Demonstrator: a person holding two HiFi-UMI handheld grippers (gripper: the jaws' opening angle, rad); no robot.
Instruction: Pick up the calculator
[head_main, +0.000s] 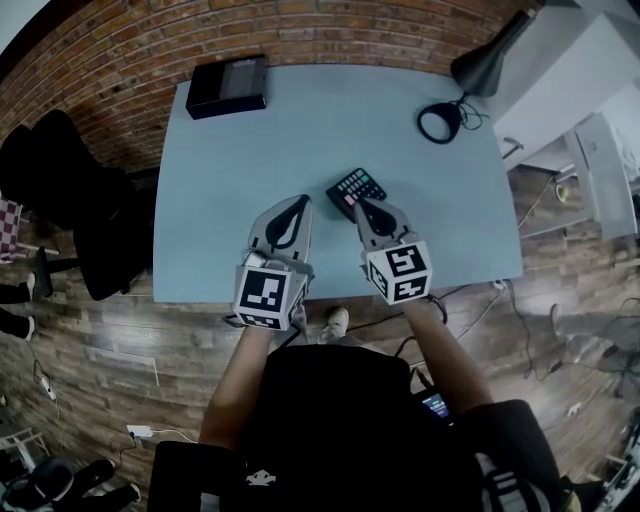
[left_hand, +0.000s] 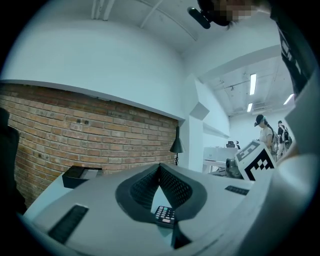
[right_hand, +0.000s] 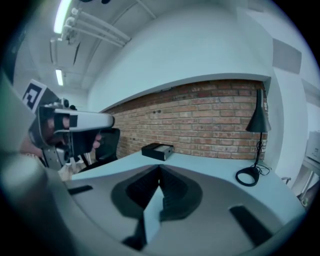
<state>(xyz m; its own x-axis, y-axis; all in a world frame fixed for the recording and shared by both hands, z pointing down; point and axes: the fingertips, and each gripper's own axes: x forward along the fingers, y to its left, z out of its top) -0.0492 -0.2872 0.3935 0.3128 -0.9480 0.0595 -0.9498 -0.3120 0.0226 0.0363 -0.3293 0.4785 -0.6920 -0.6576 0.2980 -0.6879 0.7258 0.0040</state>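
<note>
Risk at left gripper (head_main: 300, 204): its jaws are closed tip to tip on nothing. The risk looks low, but a sideways swing could knock the calculator (head_main: 356, 187) across the table (head_main: 230, 180).
Risk at right gripper (head_main: 361, 207): its jaws are clenched shut and empty, with the tips over the calculator's near edge. Brought down like this, they would probably press the keys or shove the flat body away rather than take it. They must part first, wide enough to straddle it.
Risk from shape: a thin slab lying flat offers little edge to bite, so a shallow hold may slip.
Calculator to left gripper: it lies just right of the tips, apart from them. In the left gripper view the calculator (left_hand: 165, 215) shows low, beneath the meeting tips.
Calculator to right gripper: it lies directly ahead, with the tips at or over its near corner. Whether they touch cannot be told.
Calculator on table: it sits right of centre, skewed. A black box (head_main: 228, 86) lies far back left and a lamp (head_main: 482, 62) back right, both well apart from it.
</note>
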